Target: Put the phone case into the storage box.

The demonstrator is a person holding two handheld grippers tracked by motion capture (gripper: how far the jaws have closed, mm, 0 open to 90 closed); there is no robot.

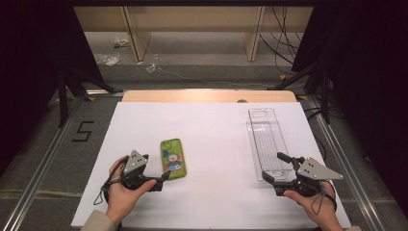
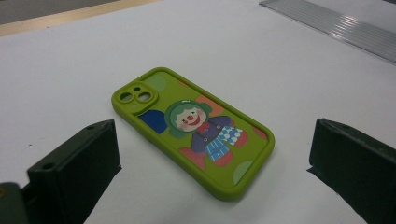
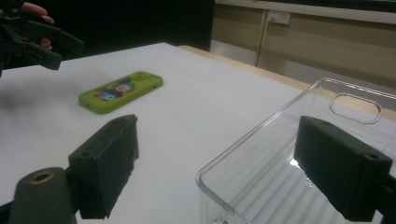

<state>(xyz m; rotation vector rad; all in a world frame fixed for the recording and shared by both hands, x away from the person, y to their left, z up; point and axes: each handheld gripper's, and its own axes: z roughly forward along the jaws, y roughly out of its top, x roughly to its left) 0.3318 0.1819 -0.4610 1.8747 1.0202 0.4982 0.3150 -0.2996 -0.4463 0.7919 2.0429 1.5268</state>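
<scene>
- We see a big white worktop (image 1: 211,144) that carries all the things.
- We see a long clear tray (image 1: 267,139) lying flat on the right side of the worktop. Its near short end sits between the jaws of the right tool, and we cannot tell if the jaws touch it.
- We see a green phone case (image 1: 173,158) lying flat on the left side of the worktop, well apart from the tray. It has a clown picture on its back and camera holes at its far end.
- Our left tool (image 1: 162,180) is held low just beside the near end of the phone case. Its jaws stand wide apart — nothing is between them. In the left gripper view the phone case (image 2: 194,129) lies on the worktop ahead of the two black jaws, not touched.
- Our right tool (image 1: 276,166) is also wide open. In the right gripper view one jaw stands outside the clear tray (image 3: 299,158) and the other over its inside — it grips nothing.
</scene>
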